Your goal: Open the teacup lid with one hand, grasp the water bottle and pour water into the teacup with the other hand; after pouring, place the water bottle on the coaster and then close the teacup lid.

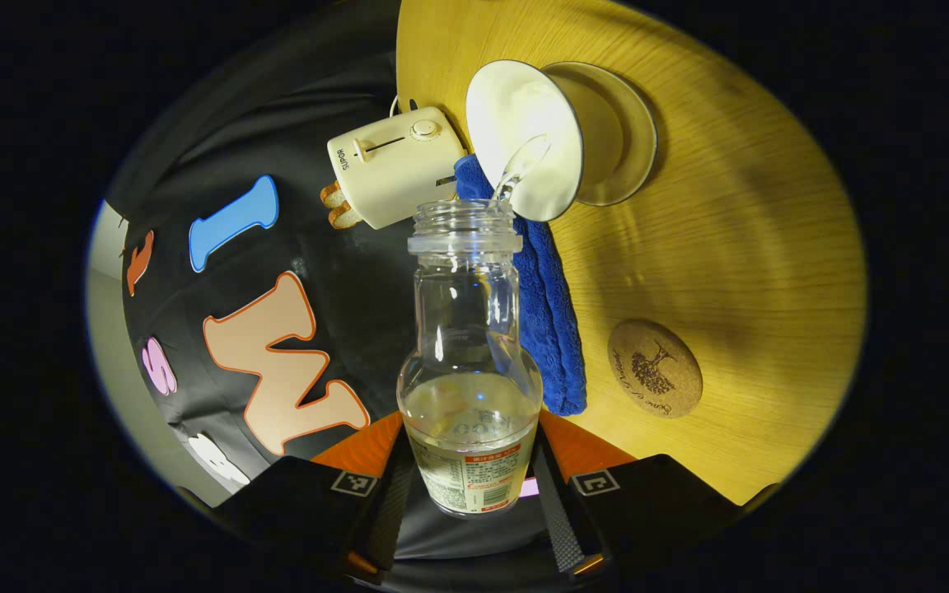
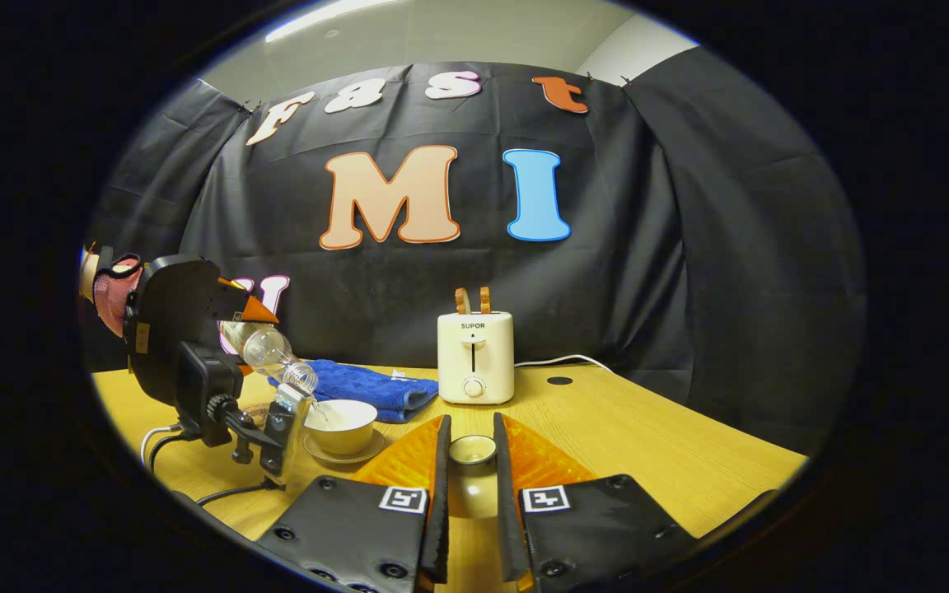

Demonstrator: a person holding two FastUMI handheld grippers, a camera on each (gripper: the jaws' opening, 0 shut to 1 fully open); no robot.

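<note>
My left gripper (image 1: 469, 424) is shut on a clear water bottle (image 1: 468, 329), tipped mouth-down toward the white teacup (image 1: 524, 136). A thin stream of water (image 1: 518, 171) runs from the bottle's mouth into the cup, which stands on its saucer (image 1: 627, 136). A round cork coaster (image 1: 654, 368) lies bare on the table beside the cup. In the right gripper view, my right gripper (image 2: 471, 430) is shut on the small round teacup lid (image 2: 473, 450), held above the table. There the left gripper (image 2: 237, 323) tilts the bottle (image 2: 268, 350) over the teacup (image 2: 341, 424).
A folded blue towel (image 1: 553, 329) lies behind the cup, next to a cream toaster (image 2: 475, 356) with toast in its slots. The toaster's cord (image 2: 561, 360) trails right along the wooden table (image 2: 647, 445). Cables (image 2: 157, 436) hang below the left gripper.
</note>
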